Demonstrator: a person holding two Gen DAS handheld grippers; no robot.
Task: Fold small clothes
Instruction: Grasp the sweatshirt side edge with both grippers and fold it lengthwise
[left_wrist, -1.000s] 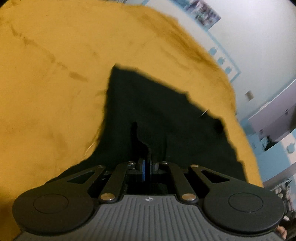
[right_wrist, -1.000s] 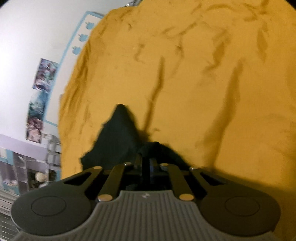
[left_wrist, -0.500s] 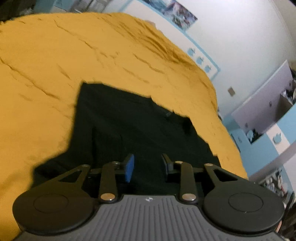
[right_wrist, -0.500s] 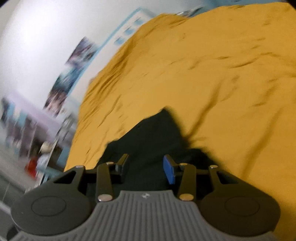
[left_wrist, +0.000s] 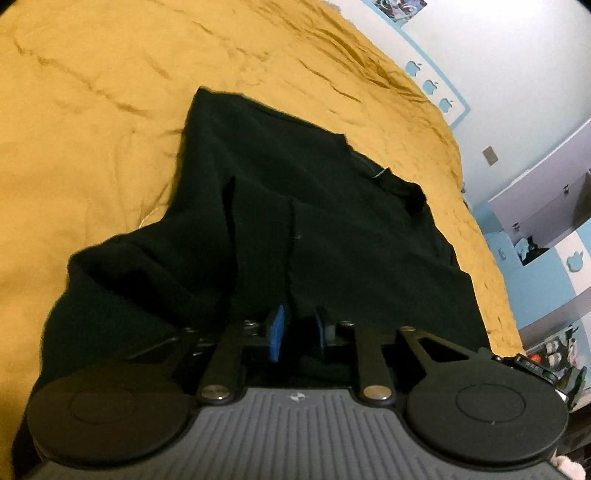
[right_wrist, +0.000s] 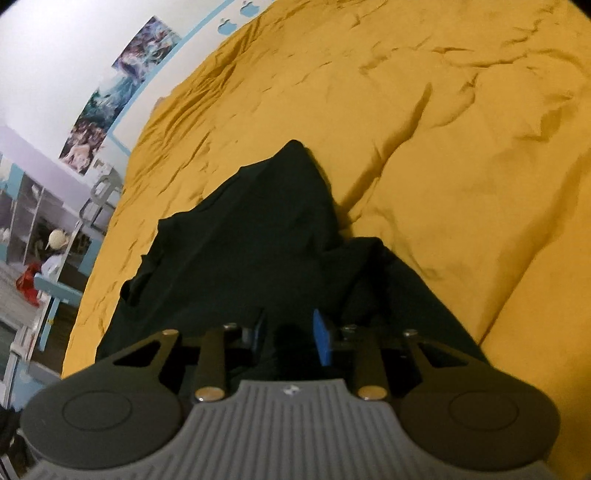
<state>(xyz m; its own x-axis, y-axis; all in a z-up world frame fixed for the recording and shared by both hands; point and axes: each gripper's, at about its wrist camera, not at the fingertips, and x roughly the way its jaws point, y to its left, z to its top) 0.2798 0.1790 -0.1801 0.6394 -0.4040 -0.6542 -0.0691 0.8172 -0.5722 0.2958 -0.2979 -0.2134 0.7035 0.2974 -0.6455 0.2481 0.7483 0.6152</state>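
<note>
The black fabric garment (left_wrist: 314, 206) lies partly folded on the mustard-yellow bed cover (left_wrist: 92, 110), filling the centre of both views. We judge one fold laid and the next grasp being sought. Our left gripper (left_wrist: 298, 326) and right gripper (right_wrist: 290, 334) hover at its near edge, fingers narrowly apart after closing, with cloth just beyond them, nothing pinched.

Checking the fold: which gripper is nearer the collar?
Right gripper, probably: collar close on its left; far ahead-right of left gripper. Both jaws were just closing, cloth between.
</note>
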